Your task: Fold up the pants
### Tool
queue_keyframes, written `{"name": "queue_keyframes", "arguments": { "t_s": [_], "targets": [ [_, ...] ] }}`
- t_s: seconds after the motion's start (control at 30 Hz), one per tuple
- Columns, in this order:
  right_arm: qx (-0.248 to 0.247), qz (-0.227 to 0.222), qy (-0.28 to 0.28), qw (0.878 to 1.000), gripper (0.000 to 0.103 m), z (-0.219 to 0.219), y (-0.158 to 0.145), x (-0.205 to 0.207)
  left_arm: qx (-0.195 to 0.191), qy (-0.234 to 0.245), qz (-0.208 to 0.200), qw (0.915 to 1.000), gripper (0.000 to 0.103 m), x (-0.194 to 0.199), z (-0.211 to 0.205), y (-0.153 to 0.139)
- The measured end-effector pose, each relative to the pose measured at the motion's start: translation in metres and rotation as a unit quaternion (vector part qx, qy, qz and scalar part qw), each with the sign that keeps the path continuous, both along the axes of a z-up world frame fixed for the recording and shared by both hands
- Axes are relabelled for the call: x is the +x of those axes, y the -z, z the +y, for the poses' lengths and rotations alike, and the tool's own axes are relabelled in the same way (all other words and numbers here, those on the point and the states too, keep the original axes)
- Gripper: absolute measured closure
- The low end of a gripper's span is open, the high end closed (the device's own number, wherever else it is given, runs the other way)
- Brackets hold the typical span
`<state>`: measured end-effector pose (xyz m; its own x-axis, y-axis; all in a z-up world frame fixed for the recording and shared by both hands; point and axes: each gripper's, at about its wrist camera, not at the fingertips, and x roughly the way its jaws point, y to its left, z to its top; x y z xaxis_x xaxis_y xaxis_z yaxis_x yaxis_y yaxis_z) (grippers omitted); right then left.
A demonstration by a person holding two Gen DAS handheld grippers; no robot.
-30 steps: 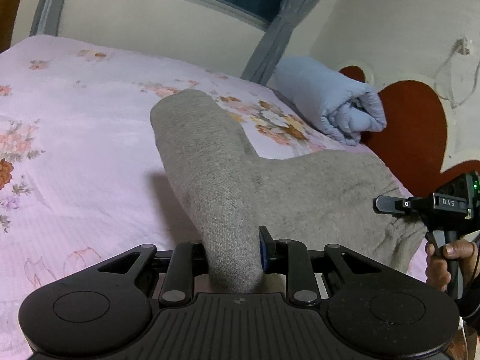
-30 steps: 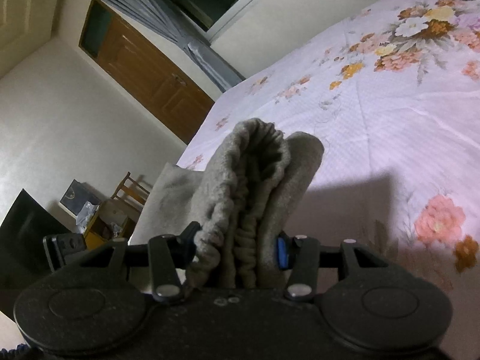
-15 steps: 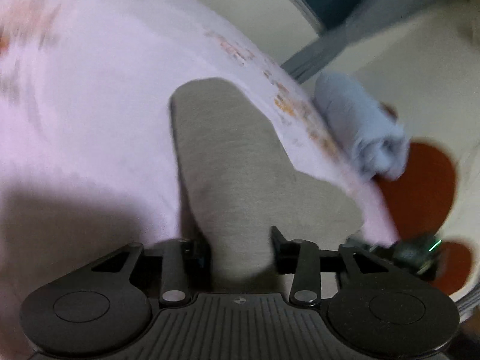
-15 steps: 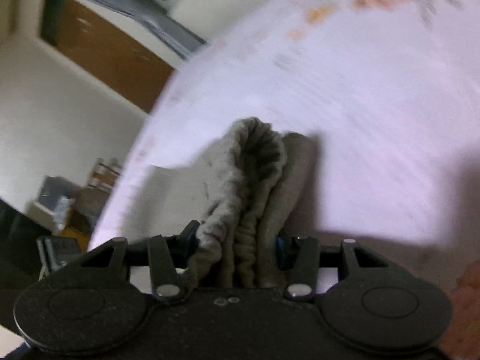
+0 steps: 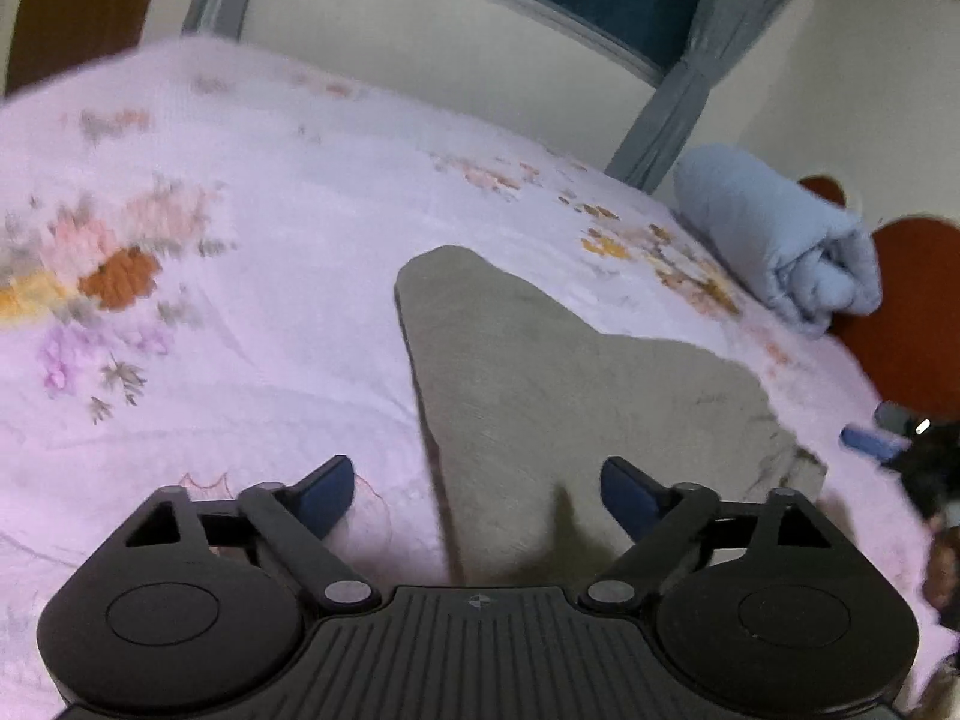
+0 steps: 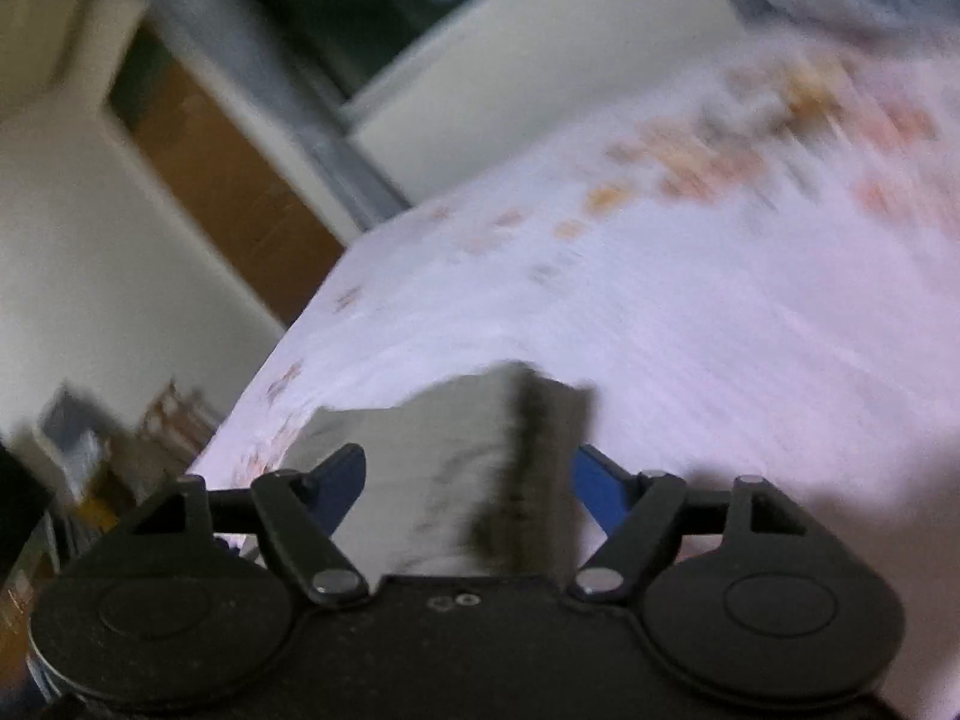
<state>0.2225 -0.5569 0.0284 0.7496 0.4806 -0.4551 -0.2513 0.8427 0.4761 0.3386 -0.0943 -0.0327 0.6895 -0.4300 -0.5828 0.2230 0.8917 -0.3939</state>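
Left wrist view: grey knitted pants (image 5: 558, 396) lying flat on pink floral bedsheet (image 5: 240, 312), spread from the near edge of the bed toward its middle, one leg end pointing away from the camera. Left gripper (image 5: 477, 483) spread wide, blue-padded fingers (image 5: 327, 489) well apart on either side of the cloth, clamping nothing. Rolled pale blue blanket (image 5: 780, 240) at the far right edge of the bed, against a red headboard (image 5: 900, 324). Right gripper's blurred tip visible past the right edge of the pants.

Right wrist view, heavily blurred: right gripper (image 6: 468, 477) likewise spread apart, blue pads (image 6: 594, 483) clear of the fabric. Pants (image 6: 456, 456) lying between and beyond the fingers near the bed's edge, a darker fold or waistband edge running along the right side; detail lost to blur. Brown wooden door (image 6: 222, 180) and grey curtain (image 6: 240, 60) beyond the bed's far corner.
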Motion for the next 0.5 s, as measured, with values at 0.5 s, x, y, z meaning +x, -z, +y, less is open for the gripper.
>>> {"name": "queue_keyframes", "arguments": {
  "t_s": [0.5],
  "targets": [
    [-0.005,0.017,0.026,1.0,0.061,0.018,0.015,0.023,0.011,-0.068,-0.022,0.9973,0.004,0.011,0.004,-0.002]
  ]
}}
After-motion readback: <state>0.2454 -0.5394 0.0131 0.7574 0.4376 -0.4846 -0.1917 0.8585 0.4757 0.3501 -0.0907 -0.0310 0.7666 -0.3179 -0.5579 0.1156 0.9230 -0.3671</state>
